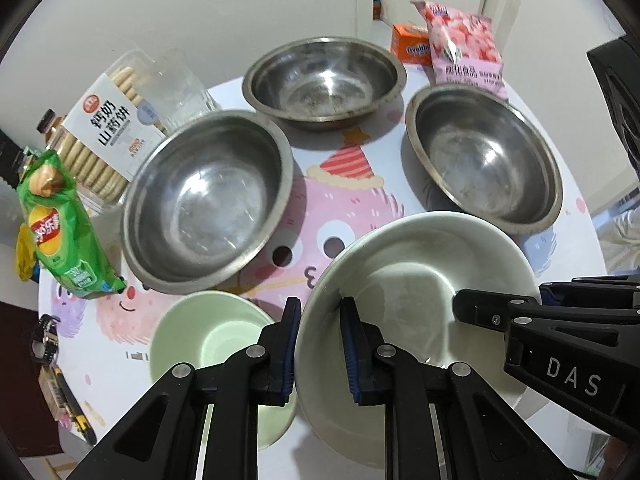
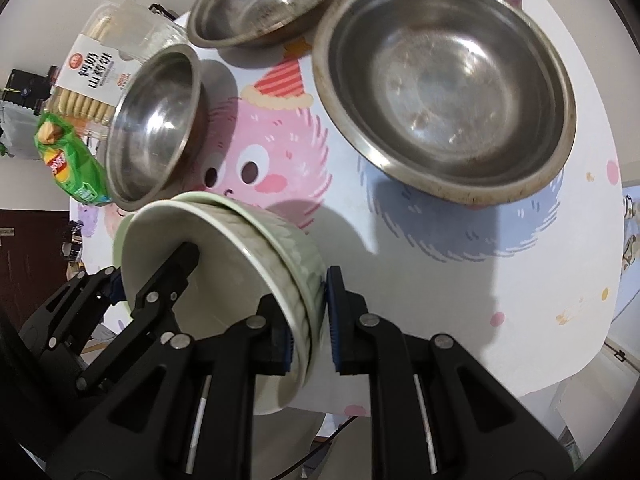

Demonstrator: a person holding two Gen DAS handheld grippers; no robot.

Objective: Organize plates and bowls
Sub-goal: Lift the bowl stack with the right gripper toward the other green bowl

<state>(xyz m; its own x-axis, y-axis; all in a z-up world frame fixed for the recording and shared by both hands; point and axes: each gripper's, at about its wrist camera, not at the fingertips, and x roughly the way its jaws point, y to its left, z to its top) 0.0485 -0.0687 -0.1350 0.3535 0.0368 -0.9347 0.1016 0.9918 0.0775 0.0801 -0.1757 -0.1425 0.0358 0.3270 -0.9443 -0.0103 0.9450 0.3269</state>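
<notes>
Both our left tongs (image 1: 318,344) and right tongs (image 2: 310,320) clamp the white bowl's (image 1: 420,264) rim; three steel bowls (image 1: 208,196) and the green bowl (image 1: 208,332) sit unstacked on the table (image 2: 440,280).

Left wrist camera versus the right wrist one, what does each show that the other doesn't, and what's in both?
Only the left wrist view shows the pink snack bag, the orange box and the small green bowl as a separate bowl beside the white one.

Only the right wrist view shows the white bowl's patterned outer wall.

Both show the left gripper and right gripper clamped on opposite rims of the white bowl, three steel bowls, the biscuit box and the green chip bag.
</notes>
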